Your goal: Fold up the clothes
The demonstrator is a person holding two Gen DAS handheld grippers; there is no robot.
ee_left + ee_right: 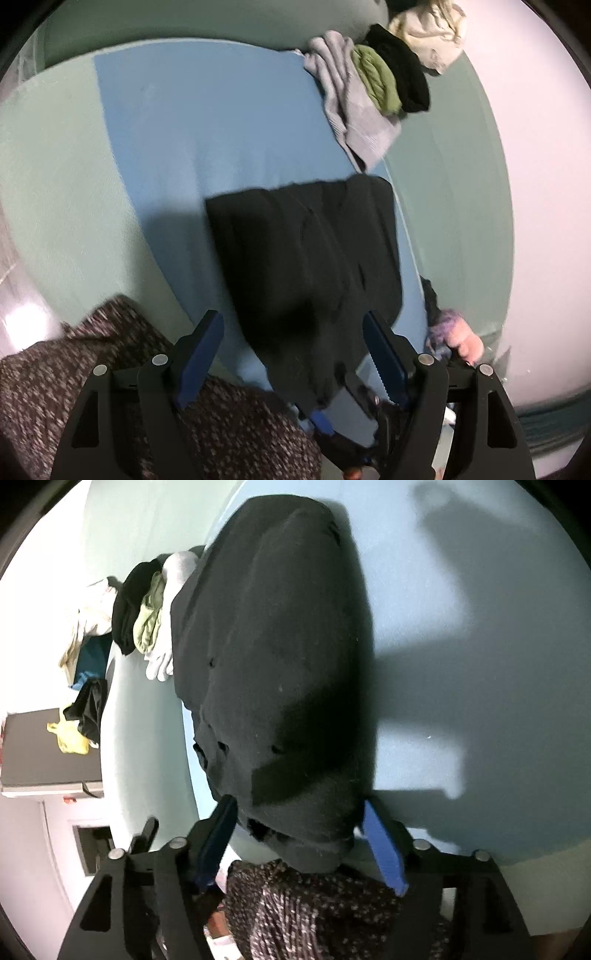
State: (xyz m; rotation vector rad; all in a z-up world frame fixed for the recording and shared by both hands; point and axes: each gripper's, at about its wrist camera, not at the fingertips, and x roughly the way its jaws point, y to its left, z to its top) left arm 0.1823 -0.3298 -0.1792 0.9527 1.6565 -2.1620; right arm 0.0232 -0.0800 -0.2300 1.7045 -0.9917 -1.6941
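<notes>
A folded garment (306, 258) is laid on the mat (184, 147); a clothes pile (384, 81) is heaped behind it, at the mat's edge.

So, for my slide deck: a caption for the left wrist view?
Open left tongs over a folded black garment on the blue sheet, clothes pile beyond.

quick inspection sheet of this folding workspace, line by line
surface: blue sheet over a pale green surface, bare to the left of the garment.
job's things: black garment lying folded flat on the blue sheet.
clutter: pile of clothes at the far edge: grey, green, black, cream; more clothes hang off the side.
grippers: left gripper and right gripper, jaws open, pads not pressing the cloth.
cables: nothing seen.
surroundings: speckled knit sleeve of the person; pale wall; grey cabinet.
</notes>
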